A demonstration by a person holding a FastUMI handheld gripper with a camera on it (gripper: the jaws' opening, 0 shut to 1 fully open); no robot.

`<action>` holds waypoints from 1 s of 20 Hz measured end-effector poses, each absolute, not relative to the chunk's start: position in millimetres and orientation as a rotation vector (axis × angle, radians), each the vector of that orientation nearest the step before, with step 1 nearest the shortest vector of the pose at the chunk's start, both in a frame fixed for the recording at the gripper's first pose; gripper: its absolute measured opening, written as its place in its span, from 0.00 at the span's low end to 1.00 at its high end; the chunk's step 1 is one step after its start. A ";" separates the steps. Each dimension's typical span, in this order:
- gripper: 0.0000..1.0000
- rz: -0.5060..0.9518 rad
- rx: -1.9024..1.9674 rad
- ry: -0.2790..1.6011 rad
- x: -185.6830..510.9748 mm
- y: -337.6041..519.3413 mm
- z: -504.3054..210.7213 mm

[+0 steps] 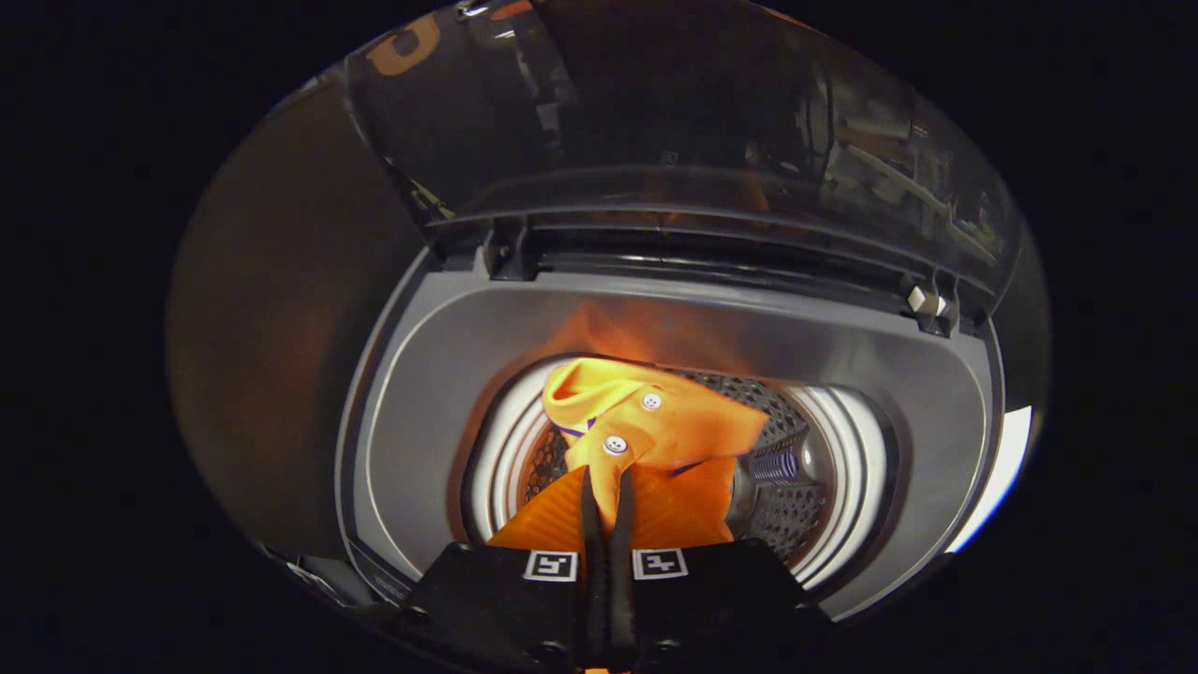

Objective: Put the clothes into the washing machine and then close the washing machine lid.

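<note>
Claw pinched on orange shirt w/ both fingers, over washer drum; lid up at 12 o'clock. Shirt prob light, floppy; placket fold at buttons holds ok.

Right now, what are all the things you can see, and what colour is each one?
shirt: one, orange with two white buttons, hanging into the drum, pinched between the fingers.
drum: one, silver metal with small holes, down inside the opening.
washing machine: one, grey top rim, all around the drum.
lid: one, dark see-through, standing open beyond the drum.
hinges: two, dark, where the lid meets the rim.
gripper: one, fingers shut on a fold of the shirt, above the drum opening.
</note>
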State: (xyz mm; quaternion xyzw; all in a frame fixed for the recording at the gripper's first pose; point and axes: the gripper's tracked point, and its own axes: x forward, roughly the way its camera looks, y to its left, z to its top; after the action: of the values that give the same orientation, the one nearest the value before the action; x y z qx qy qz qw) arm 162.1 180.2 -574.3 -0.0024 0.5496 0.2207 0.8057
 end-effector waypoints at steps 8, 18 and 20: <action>0.08 0.351 0.073 1.230 178.4 174.9 -594.3; 0.88 0.319 0.033 1.252 175.0 166.5 -604.7; 1.00 0.322 0.021 1.259 170.4 166.7 -608.1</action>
State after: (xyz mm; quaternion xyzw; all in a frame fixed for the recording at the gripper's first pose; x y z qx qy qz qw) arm 170.4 166.7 -608.1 0.0099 0.5860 0.1501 0.7962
